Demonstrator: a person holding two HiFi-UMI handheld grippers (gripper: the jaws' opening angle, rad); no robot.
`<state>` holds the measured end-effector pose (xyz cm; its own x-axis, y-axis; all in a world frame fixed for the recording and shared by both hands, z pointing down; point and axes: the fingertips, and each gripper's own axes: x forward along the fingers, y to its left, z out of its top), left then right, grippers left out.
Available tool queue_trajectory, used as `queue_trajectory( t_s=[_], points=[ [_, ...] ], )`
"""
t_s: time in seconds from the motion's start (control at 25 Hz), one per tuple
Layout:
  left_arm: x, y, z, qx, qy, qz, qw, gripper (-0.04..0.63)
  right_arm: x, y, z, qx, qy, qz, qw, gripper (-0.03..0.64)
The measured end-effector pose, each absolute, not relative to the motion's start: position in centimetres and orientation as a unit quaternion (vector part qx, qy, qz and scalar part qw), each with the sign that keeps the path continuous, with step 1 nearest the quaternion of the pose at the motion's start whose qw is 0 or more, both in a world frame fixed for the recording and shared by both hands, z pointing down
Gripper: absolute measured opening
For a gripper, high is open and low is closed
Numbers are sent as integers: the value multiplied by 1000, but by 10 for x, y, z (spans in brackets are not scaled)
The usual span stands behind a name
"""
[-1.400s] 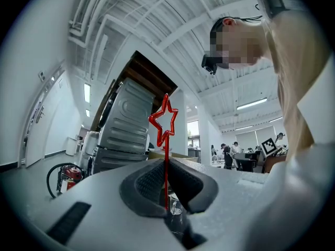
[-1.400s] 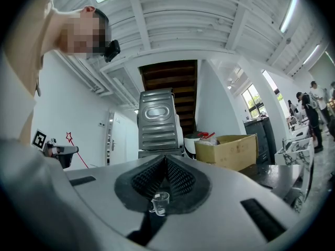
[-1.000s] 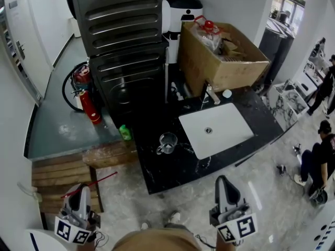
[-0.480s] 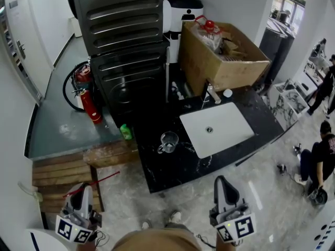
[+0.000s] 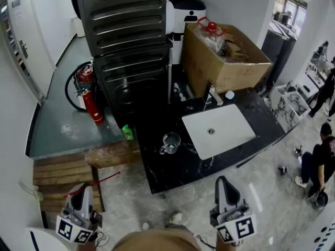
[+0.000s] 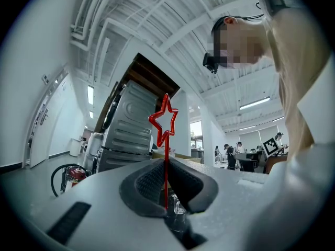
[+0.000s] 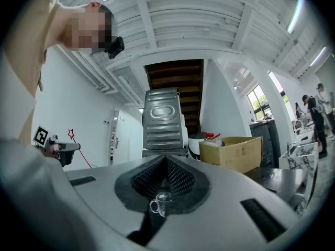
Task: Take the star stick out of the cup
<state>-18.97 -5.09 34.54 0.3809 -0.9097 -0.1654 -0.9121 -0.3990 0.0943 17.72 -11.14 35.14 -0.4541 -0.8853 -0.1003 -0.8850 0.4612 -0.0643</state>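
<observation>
- Left gripper (image 5: 82,192): clamped on the star stick (image 6: 166,161), star end standing out beyond the jaws. It is held low near the person's body, well clear of the cup (image 5: 169,143), so removal looks done.
- Right gripper (image 5: 224,184): jaws together, empty, idle alongside.
- Cup: well ahead of both grippers on the black marble counter (image 5: 172,174), just left of the white sink (image 5: 220,129).
- Beyond the counter: cardboard box (image 5: 225,61) and dark ribbed machine (image 5: 131,30).

Legible text, numbers, brands: none is showing in any view.
Left marker cube (image 5: 71,230): is showing black-and-white square patterns only.
Right marker cube (image 5: 234,229): is showing the same.
</observation>
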Motion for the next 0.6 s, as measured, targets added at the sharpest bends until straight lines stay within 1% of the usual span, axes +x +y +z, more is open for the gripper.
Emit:
queue_trajectory(
  t_s=[0.6],
  points=[
    [-189, -52, 350, -832, 546, 96, 6, 14, 175, -113, 354, -518, 853, 1, 59, 2]
  ],
)
